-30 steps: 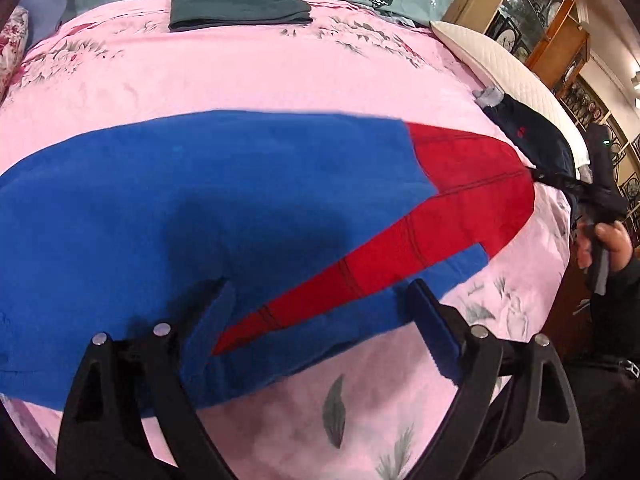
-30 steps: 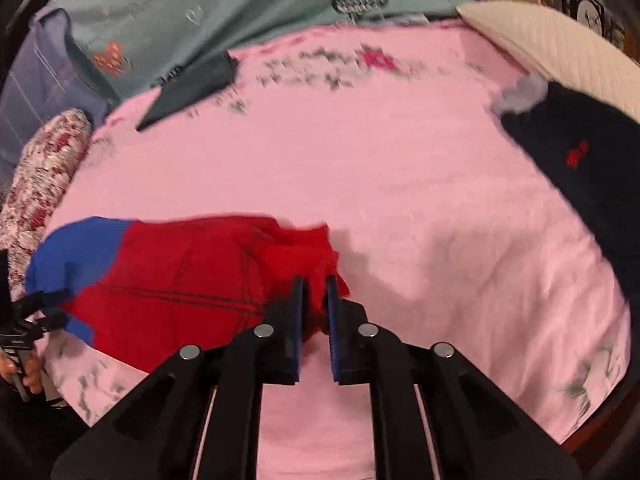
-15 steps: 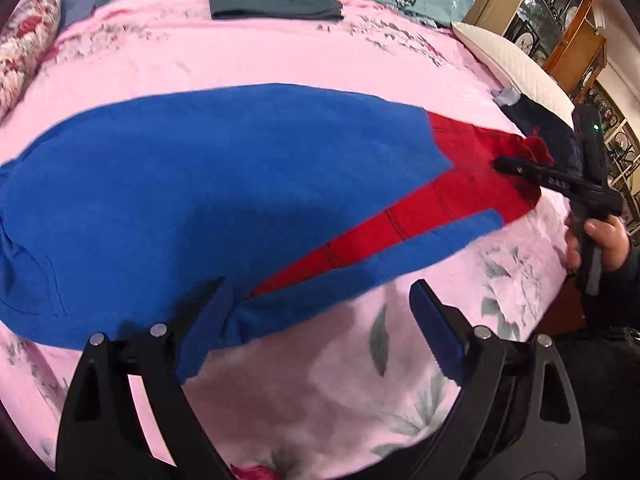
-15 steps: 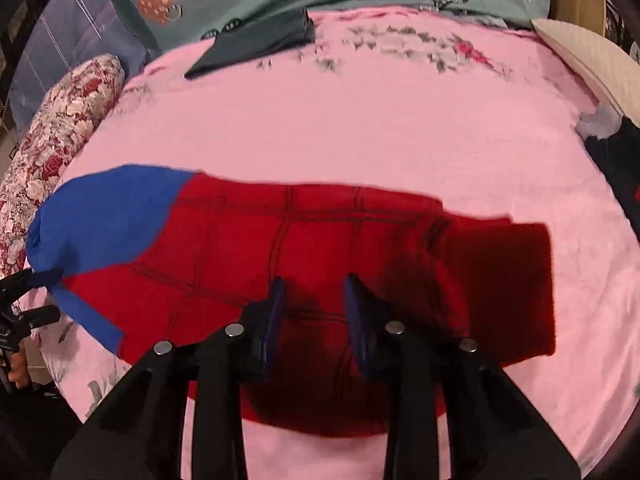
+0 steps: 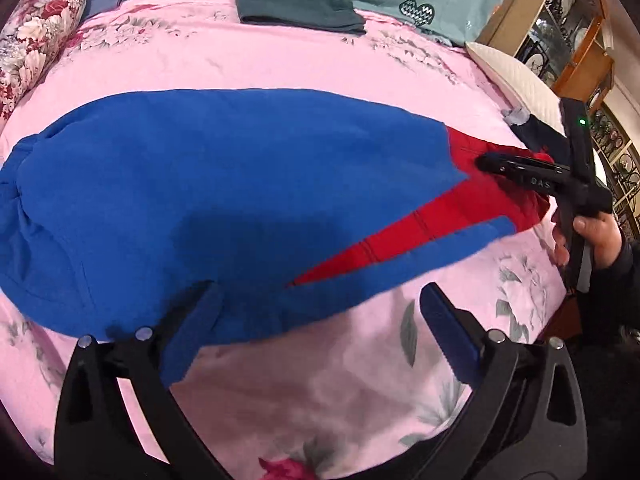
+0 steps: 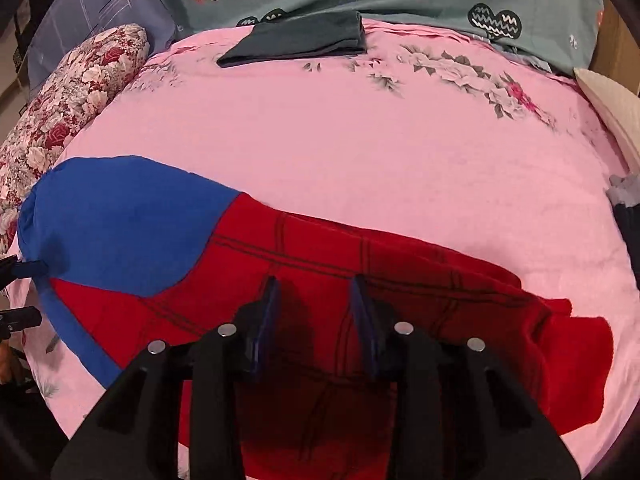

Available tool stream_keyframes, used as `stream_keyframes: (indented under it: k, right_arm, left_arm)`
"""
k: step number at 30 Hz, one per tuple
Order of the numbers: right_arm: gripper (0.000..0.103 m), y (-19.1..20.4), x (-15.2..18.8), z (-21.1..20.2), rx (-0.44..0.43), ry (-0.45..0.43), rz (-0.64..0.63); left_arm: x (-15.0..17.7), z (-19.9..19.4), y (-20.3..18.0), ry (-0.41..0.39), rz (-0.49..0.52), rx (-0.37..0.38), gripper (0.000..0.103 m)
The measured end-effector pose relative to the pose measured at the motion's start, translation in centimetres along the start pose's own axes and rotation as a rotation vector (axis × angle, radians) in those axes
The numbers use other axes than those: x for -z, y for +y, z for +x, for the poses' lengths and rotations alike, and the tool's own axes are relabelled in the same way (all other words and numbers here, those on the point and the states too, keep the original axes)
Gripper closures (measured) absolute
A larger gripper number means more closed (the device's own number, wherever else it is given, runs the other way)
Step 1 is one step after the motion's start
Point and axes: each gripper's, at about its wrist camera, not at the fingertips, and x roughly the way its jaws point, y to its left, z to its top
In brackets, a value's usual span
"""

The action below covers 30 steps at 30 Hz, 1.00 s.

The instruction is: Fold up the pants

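Note:
Blue and red pants [image 5: 248, 184] lie flat across the pink bedsheet [image 5: 280, 60], blue waist part to the left, red legs to the right. My left gripper [image 5: 320, 320] is open at the near edge of the blue part, its left finger over the cloth. In the right wrist view the red legs [image 6: 400, 280] spread under my right gripper [image 6: 314, 312], which is open and empty above them. The right gripper also shows in the left wrist view [image 5: 520, 168], over the red leg ends.
A folded dark green garment [image 5: 296, 12] lies at the far side of the bed. A floral pillow [image 6: 68, 100] is at the left, a white pillow [image 5: 516, 80] and a dark navy garment [image 5: 536, 136] at the right. A wooden cabinet [image 5: 560, 20] stands beyond.
My right gripper opened and let go of the red leg ends, which now lie flat. My left gripper drew back toward the near edge of the pants.

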Motion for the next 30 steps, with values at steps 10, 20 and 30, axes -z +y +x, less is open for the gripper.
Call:
stream_keyframes:
  k: [10,20,30]
  right_arm:
    - [0.051,2.2,-0.1,-2.9,-0.154,-0.065,0.025]
    - [0.039,-5.8,3.0,-9.8,-0.090,-0.238,0.264]
    - [0.032,-13.4,8.4,-7.8,-0.082,-0.170,0.516]
  left_arm:
    - [-2.2,-5.8,10.2,-0.231,-0.281,-0.129,0.002]
    - [-3.0,-4.6,8.1,-0.212,-0.280,-0.080,0.004]
    - [-7.3,2.4,-8.9,-0.115,0.093,0.148,0.003]
